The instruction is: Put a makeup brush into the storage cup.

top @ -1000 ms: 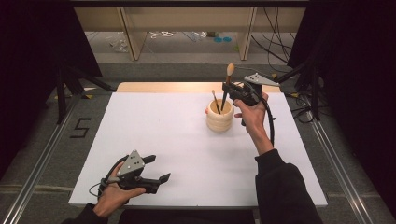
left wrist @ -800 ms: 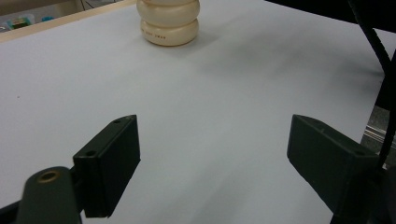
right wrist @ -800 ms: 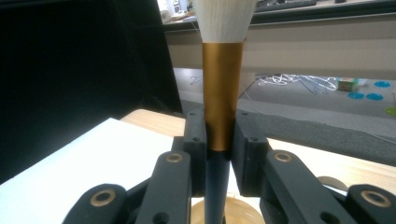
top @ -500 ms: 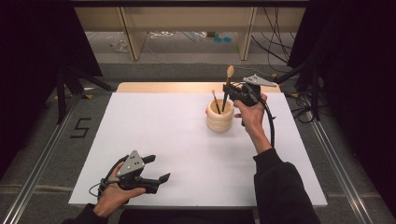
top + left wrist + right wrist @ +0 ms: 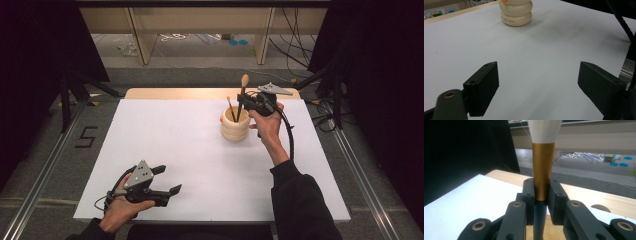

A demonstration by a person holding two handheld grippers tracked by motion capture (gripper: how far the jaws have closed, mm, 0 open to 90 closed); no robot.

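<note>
the right gripper has its fingers pinched on the gold ferrule of a makeup brush, which stands upright with its pale bristles up and its dark handle reaching down into the cream ribbed holder at the far side of the white tabletop — a second, thinner brush leans in the same holder. the left gripper rests near the front edge of the tabletop, well apart from the holder, its fingers spread wide with nothing between them.
</note>
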